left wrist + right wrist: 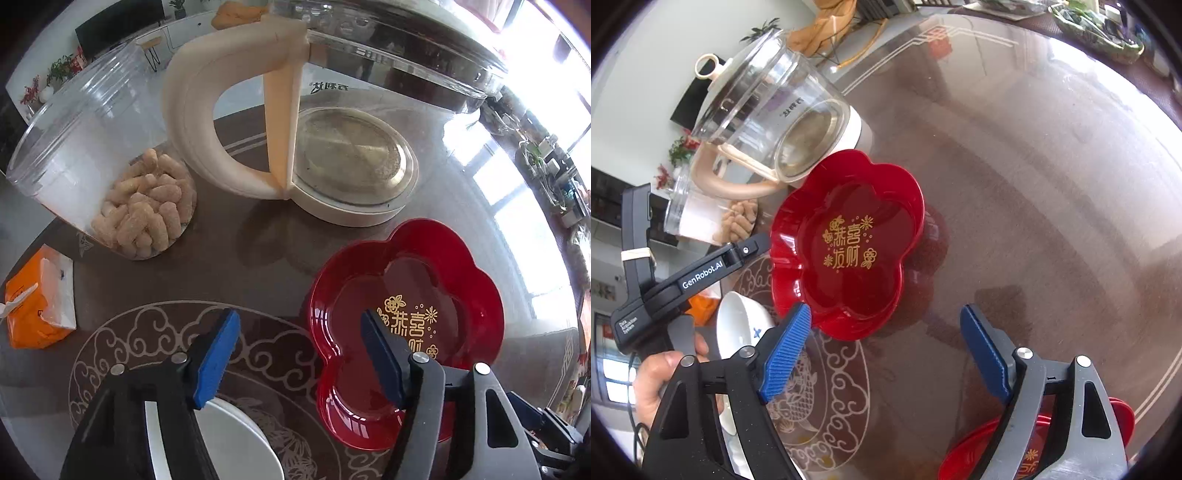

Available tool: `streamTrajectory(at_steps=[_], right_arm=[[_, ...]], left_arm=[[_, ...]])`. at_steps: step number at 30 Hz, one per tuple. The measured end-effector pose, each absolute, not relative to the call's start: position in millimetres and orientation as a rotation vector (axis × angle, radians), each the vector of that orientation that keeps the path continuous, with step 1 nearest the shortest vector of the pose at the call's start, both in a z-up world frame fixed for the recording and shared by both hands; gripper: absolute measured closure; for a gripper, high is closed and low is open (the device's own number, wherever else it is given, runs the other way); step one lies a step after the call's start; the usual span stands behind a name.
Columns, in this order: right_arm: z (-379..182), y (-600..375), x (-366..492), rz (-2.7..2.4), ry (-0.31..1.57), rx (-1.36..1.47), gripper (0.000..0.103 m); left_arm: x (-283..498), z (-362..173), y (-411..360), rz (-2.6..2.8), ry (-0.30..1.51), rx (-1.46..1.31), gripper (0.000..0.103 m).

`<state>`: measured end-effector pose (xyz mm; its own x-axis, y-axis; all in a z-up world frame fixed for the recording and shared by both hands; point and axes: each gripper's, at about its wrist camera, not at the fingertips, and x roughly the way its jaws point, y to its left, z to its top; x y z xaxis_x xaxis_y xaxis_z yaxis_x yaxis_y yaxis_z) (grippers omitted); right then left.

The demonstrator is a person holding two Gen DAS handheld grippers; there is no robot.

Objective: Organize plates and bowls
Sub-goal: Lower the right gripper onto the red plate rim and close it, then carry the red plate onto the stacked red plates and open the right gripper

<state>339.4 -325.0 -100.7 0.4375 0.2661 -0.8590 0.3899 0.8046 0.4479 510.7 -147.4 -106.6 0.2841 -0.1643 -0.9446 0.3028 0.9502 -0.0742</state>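
Observation:
A red flower-shaped plate with gold characters lies on the glass table; it also shows in the right wrist view. My left gripper is open, with its right finger over the plate's inside and its left finger outside the rim. A white bowl lies under the left gripper and shows in the right wrist view. My right gripper is open and empty, just short of the plate's near rim. Another red plate lies under the right gripper, mostly hidden.
A glass kettle with a cream handle stands behind the plate. A clear jar of peanut-shaped snacks lies left of it. An orange tissue pack is at the far left. The left gripper's body shows in the right wrist view.

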Motion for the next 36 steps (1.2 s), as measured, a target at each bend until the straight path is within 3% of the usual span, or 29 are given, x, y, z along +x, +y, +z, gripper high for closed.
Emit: streamTrajectory(at_steps=[1,2,5,8,9,15,28,36], right_arm=[[-106,-324,343,-0.080,1.152,0.675,0.052],[-112,-323,347,-0.075,1.166,0.685,0.059],[-127,-323,354,-0.080,1.193,0.698,0.063],[-137,-326,356,-0.060,1.196,0.715,0.069],[-139,-327,356,-0.052,1.200,0.717,0.086],[-123,-330,341,-0.013,1.156,0.686,0.086],[-8,-337,193,0.103,1.052,0.645,0.087],[9,-361,113,0.024,1.049,0.540,0.087]], left_arm=[[514,-109,-148,-0.313,1.248,0.117,0.043],[516,-112,-149,-0.311,1.249,0.111,0.050],[524,-121,-148,-0.318,1.259,0.076,0.072],[528,-128,-145,-0.335,1.252,0.012,0.084],[529,-129,-145,-0.341,1.254,-0.005,0.087],[502,-108,-148,-0.400,1.200,-0.005,0.090],[311,42,-117,-0.620,0.998,0.050,0.090],[204,28,-131,-0.693,0.982,0.002,0.089]])
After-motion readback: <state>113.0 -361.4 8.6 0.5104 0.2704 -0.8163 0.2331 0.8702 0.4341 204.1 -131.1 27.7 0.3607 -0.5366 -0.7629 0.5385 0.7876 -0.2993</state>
